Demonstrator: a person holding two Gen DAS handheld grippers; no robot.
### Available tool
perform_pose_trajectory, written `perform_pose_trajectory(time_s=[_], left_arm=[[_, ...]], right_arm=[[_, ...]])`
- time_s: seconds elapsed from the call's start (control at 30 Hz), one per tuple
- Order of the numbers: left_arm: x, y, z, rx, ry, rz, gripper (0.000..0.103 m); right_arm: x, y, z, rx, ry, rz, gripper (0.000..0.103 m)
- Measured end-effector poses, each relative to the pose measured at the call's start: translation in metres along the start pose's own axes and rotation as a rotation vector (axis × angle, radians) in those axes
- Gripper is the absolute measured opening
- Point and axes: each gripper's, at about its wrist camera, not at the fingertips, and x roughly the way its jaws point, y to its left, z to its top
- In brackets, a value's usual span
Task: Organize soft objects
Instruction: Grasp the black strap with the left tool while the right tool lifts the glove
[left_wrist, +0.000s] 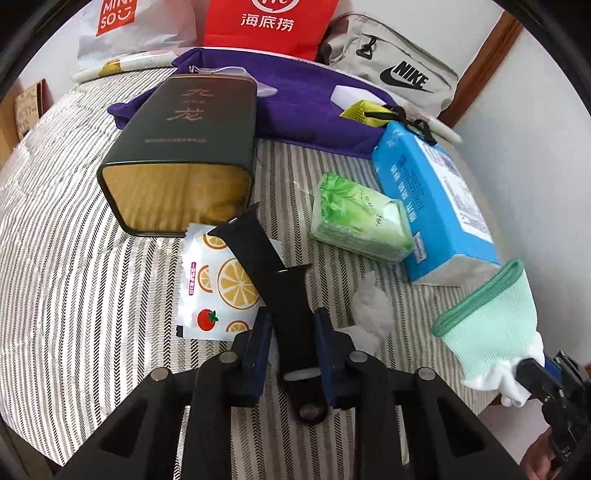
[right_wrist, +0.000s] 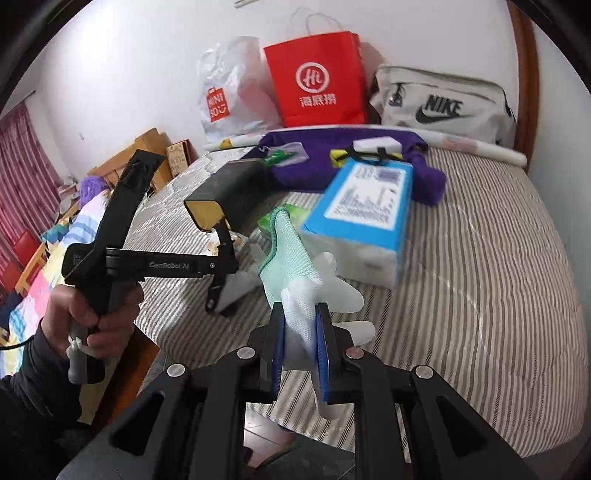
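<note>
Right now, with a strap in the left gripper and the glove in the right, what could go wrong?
1. The left gripper holds the black strap partway along, its long end sticking out; it may catch the fruit-print wipe packet lying under it.
2. The right gripper pinches only the fingers of the green glove; the cuff hangs free and could brush the blue tissue pack or slip out.

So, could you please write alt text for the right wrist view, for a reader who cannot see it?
The right hand-held gripper is shut on a mint-green and white glove above a striped bed. At left, a hand holds the left hand-held gripper; behind lie a blue tissue pack and a red bag.
</note>
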Motion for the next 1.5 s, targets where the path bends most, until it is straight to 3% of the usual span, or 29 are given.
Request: perform_pose_trajectory(time_s=[0.37,0.5,0.77,1.5], left_arm=[[-0.001,-0.005,-0.002,0.003,-0.002,0.060,0.022],[0.000,-0.012,-0.005,0.061,-0.022,0.097,0.021],[-0.012,0.001,-0.002,0.021,-0.028,0.027,0.020],[-0.082,0.025,0.015,-0.013,-0.152,-0.034,0.020]], right_arm=[[0.006,-0.018,-0.009,0.039,0.004,-0.001,0.016],[0.018,-0.018,-0.013,0.035,0.030,-0.019,0.016],[0.047,-0.015,-0.023,0.038,0.094,-0.027,0.017],[-0.028,0.003,0.036,-0.017,-0.085,-0.046,0.015]])
